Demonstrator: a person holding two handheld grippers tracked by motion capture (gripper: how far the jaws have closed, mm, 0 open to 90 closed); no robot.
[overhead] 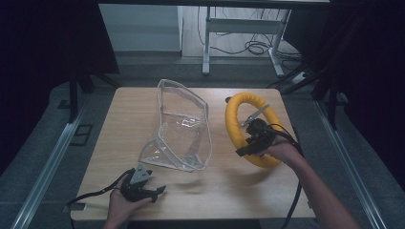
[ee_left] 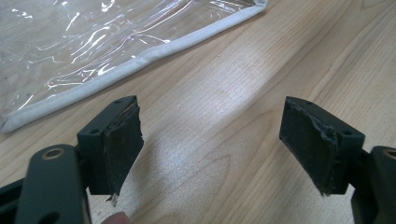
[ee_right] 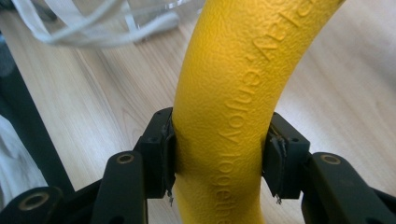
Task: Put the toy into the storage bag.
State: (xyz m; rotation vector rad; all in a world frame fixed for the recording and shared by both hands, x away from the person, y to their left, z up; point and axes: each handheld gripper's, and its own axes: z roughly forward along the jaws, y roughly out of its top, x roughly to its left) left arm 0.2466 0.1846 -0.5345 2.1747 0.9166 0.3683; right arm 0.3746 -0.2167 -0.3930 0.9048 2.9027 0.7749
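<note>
— While you stood by the pale wooden table, what did the person's right hand have?

— It held the right gripper, and its two black jaws were clamped on a bright yellow foam ring with a pebbled skin. In the right gripper view the pads pressed both sides of the yellow tube, with raised lettering running along it.

— How did the ring lie?

— It sat on the right half of the table as a stretched oval. Its long axis ran from the far edge toward the person, leaning a little to the right at the near end. The gripper bit the near left stretch of the tube, close to the hand. Whether the ring rested flat or was raised slightly, I couldn't tell.

— And the other hand?

— The left hand held the left gripper low at the near edge, jaws spread wide apart with nothing between them, just bare wood under them in the left gripper view. A cable trailed off to the left.

— What was between the two?

— A clear plastic pouch with white piping along its edges, standing open in the middle of the table, well apart from the ring. Its white hem lay just beyond the open left jaws, not touching them.
</note>
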